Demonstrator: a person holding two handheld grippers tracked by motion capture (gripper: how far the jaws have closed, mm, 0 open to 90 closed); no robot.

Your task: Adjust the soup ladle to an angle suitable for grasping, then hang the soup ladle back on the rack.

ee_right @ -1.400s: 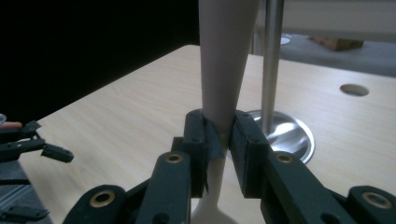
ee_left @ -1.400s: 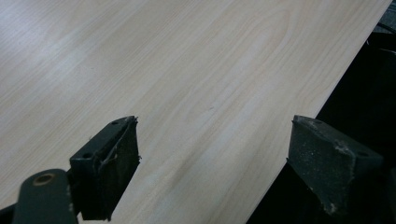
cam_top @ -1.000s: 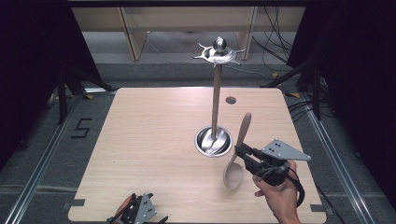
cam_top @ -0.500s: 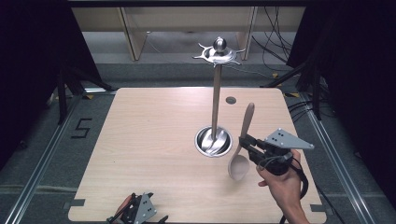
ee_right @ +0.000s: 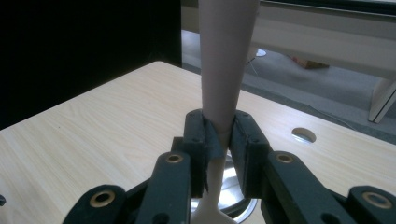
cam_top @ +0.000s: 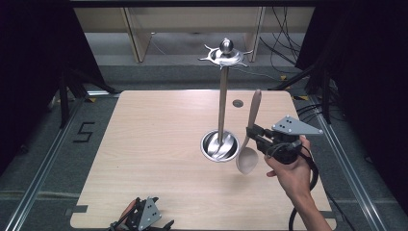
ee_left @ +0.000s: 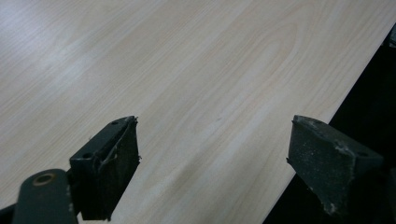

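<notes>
So the left gripper (cam_top: 139, 219) is sitting at the near table (cam_top: 144, 144) edge, jaws gaping with nothing between them. Further in, the right gripper (cam_top: 254, 134) is clamping a wooden spoon (cam_top: 249, 144) at its neck, bowl hanging down just off the table, handle pointing up, right beside the metal stand (cam_top: 222, 96). I'd say keeping the spoon upright and clearing the stand's base is key while aiming for a top hook.

One wooden spoon (cam_top: 249, 144); one metal stand (cam_top: 222, 96); two grippers.
</notes>
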